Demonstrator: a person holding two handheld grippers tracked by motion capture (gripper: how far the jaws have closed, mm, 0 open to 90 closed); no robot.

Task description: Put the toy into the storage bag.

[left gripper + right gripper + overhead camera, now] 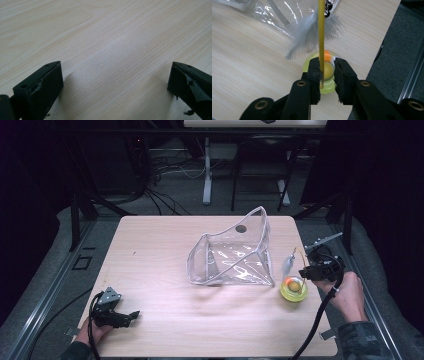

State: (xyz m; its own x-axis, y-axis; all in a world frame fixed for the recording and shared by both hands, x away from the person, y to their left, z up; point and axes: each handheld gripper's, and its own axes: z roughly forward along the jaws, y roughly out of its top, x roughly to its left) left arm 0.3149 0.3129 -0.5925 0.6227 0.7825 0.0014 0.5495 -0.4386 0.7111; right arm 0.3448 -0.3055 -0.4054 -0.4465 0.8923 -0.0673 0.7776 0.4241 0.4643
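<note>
1. Nearest the camera in the right gripper view, the right gripper [327,72] has its two black jaws partly parted around a thin yellow stick [321,37]. The stick lies against the inner face of one jaw, with a gap to the other, so whether it is truly pinched I cannot tell.
2. The stick carries a grey feather [308,35] and a small bit of metal near its upper end. It looks like a wand toy, and its lower end hangs over a round yellow-green base [312,62] with an orange spot inside.
3. My judgement is that the stick is held upright over the base so that it can be seated in it or lifted out of it; the pictures do not settle which.
4. From the high view, the base [293,290] sits on the bench [165,265] near its right edge, just beside the corner of a clear plastic bag [232,255].
5. The bag stands propped open towards the person, probably to receive something.
6. The left gripper [131,316] rests low on the bench at the near left, well apart from the toy. Its jaws stand wide open with nothing between them but bare wood, as if waiting.
7. Count: two grippers, one bag, one stick, one feather, one base.
</note>
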